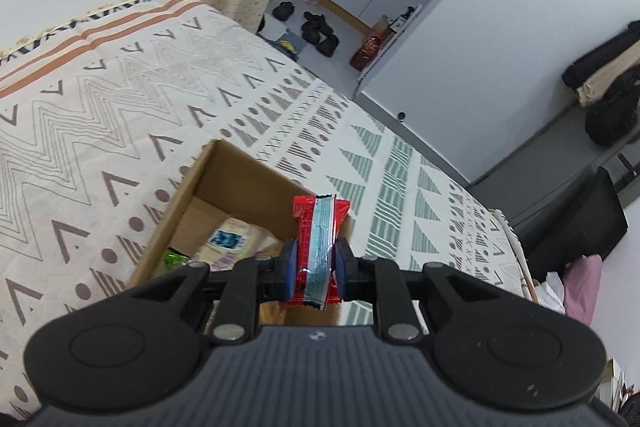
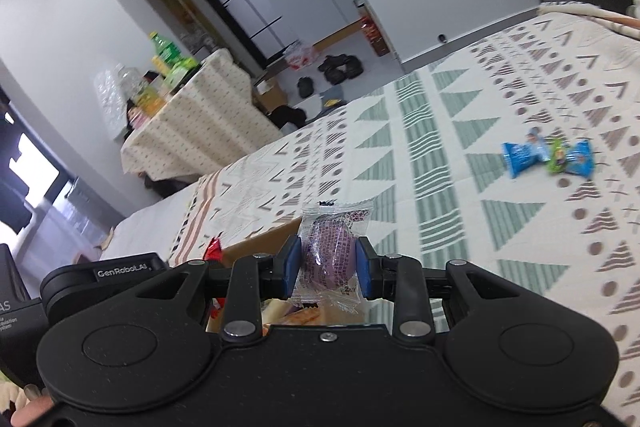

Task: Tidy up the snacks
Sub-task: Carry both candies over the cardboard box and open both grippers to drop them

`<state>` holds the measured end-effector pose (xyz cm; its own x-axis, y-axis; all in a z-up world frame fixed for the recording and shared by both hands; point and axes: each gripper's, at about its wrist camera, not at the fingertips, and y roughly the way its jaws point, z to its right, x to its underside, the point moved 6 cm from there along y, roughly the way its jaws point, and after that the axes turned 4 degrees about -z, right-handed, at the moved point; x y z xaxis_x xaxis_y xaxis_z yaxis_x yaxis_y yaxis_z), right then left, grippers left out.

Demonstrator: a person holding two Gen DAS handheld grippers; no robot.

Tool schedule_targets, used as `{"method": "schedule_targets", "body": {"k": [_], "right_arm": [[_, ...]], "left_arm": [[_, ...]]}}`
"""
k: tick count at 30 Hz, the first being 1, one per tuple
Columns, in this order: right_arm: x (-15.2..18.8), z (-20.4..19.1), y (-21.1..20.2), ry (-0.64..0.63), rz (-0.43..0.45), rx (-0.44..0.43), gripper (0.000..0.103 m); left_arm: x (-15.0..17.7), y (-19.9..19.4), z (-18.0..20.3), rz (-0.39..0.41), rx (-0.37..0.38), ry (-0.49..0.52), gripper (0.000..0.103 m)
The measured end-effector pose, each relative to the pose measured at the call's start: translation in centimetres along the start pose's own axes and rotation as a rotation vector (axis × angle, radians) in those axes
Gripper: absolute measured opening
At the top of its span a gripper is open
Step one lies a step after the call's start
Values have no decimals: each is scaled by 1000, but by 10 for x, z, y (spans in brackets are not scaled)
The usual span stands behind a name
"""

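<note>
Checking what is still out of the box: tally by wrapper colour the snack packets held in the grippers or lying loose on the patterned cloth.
Red packet, in left gripper: 1
Clear-wrapped purple snack, in right gripper: 1
Blue packets, on cloth: 2
Green packet, on cloth: 1
Total: 5

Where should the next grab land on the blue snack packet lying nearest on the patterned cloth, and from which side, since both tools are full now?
Take the blue snack packet across its puffed middle, coming down from above. It lies flat on the patterned cloth, its crimped ends flaring outward, and a green packet sits close on its far side.
</note>
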<state>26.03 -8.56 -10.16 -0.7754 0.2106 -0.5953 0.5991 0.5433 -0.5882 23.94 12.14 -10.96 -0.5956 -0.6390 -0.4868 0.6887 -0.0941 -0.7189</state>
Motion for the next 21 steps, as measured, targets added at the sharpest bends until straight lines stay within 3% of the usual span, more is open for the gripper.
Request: {"method": "schedule_targets", "body": {"k": [17,21], "right_arm": [[9,-36,64,-31,-90,-49,30],[8,-46,71,-60,-94,-66,35]], "left_arm": [[-20,27,-42,-9,-75,-98,19],[-21,30,-47,-24,-113,-116,32]]}}
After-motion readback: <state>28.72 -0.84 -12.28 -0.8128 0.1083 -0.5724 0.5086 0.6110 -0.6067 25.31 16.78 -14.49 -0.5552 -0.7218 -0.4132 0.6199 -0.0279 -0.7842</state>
